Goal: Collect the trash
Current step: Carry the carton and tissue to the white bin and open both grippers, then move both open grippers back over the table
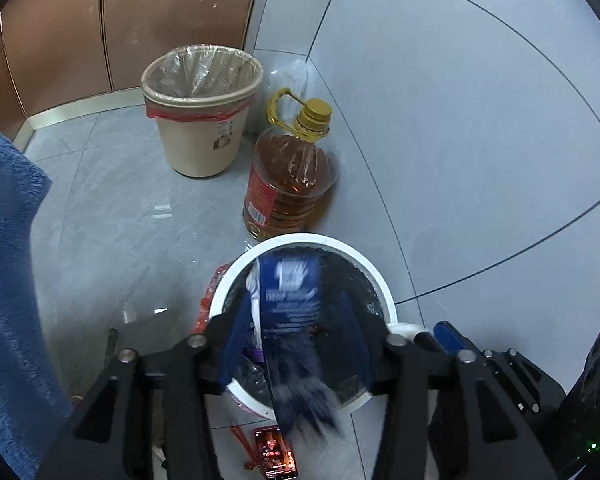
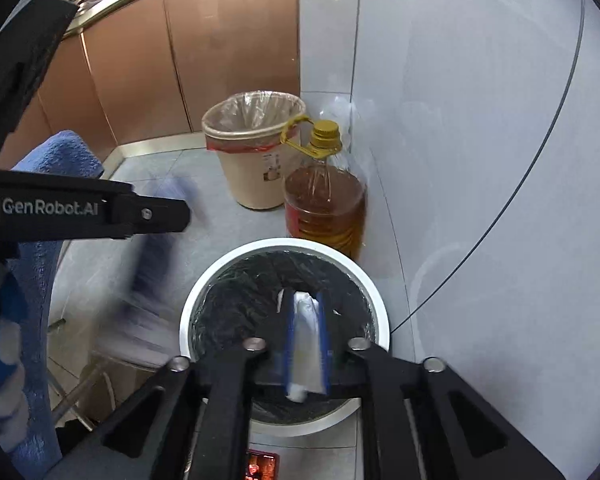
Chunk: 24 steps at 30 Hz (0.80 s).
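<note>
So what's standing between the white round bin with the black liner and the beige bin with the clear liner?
A large clear oil bottle with a yellow cap, on the grey floor by the wall, between the white bin and the beige bin. Both wrist views show it.

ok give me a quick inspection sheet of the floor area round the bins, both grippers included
surface: grey tiled floor, glossy, no spill seen
job's things: white bin with black liner, directly below both grippers; dark blue packet, blurred, between the left jaws over the bin; white wrapper between the right jaws over the bin
clutter: beige bin with clear liner, looks empty; oil bottle with yellow cap beside it; lit phone on the floor near the white bin
grippers: left gripper jaws apart, packet seems loose; right gripper jaws narrow, pads close to the wrapper, grip unclear
cables: nothing seen
surroundings: copper cabinets, pale tiled wall, blue towel
</note>
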Each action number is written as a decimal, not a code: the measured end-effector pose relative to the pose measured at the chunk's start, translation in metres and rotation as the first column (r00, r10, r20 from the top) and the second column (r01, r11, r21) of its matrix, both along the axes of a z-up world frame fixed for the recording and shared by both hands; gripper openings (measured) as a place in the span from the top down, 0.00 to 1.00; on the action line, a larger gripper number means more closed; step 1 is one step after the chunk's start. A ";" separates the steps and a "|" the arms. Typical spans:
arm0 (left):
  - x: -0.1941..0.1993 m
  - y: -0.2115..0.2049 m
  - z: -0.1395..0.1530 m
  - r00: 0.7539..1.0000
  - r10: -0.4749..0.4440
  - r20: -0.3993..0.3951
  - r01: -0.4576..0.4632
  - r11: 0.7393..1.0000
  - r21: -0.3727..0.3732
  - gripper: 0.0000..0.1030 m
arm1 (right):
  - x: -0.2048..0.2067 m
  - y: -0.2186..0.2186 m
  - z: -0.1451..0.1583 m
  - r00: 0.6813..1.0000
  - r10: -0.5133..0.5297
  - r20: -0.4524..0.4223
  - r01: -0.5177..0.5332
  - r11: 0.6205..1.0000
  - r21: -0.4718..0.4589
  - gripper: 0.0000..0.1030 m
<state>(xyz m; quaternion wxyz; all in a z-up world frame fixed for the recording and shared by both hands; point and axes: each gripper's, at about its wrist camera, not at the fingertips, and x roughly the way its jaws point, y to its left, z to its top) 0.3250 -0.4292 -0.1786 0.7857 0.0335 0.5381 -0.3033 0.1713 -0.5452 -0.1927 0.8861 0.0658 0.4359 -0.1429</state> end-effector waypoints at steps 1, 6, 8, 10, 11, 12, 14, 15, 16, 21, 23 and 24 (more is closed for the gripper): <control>0.001 -0.001 -0.001 1.000 -0.002 -0.002 0.002 1.000 -0.005 0.51 | 0.000 0.001 -0.001 1.000 0.001 -0.001 -0.001 1.000 -0.001 0.73; -0.003 0.011 0.010 1.000 -0.001 0.012 0.001 0.999 -0.043 0.50 | -0.004 0.003 0.000 1.000 -0.002 0.004 0.002 1.000 0.004 0.71; -0.009 0.022 0.022 0.999 0.008 0.034 -0.006 0.998 -0.056 0.50 | -0.006 0.004 0.005 1.000 -0.009 0.019 0.008 1.000 0.014 0.71; -0.015 0.036 0.036 0.998 0.024 0.052 -0.020 0.997 -0.073 0.50 | -0.011 0.008 0.016 0.999 -0.011 0.050 0.010 1.000 0.026 0.71; -0.020 0.047 0.046 0.997 0.037 0.062 -0.032 0.996 -0.087 0.50 | -0.013 0.011 0.020 0.998 -0.008 0.063 0.006 1.000 0.030 0.71; -0.024 0.057 0.056 0.996 0.052 0.072 -0.044 0.994 -0.099 0.50 | -0.015 0.015 0.026 0.997 -0.003 0.077 0.000 0.999 0.035 0.71; -0.032 0.078 0.076 0.992 0.080 0.099 -0.068 0.991 -0.117 0.50 | -0.020 0.027 0.042 0.994 0.020 0.111 -0.024 0.999 0.039 0.71; -0.036 0.088 0.085 0.989 0.091 0.115 -0.077 0.990 -0.121 0.50 | -0.022 0.035 0.050 0.991 0.038 0.128 -0.042 0.999 0.032 0.71; -0.041 0.100 0.095 0.985 0.105 0.135 -0.088 0.988 -0.124 0.50 | -0.025 0.043 0.057 0.989 0.056 0.139 -0.060 0.998 0.023 0.71; -0.067 0.170 0.144 0.958 0.195 0.211 -0.168 0.976 -0.141 0.50 | -0.036 0.083 0.093 0.970 0.149 0.191 -0.154 0.988 0.011 0.71; -0.079 0.197 0.158 0.945 0.227 0.234 -0.197 0.970 -0.143 0.50 | -0.041 0.101 0.108 0.959 0.183 0.216 -0.191 0.981 0.018 0.71; -0.084 0.206 0.162 0.940 0.238 0.243 -0.209 0.968 -0.141 0.50 | -0.044 0.110 0.115 0.953 0.199 0.229 -0.209 0.978 0.024 0.71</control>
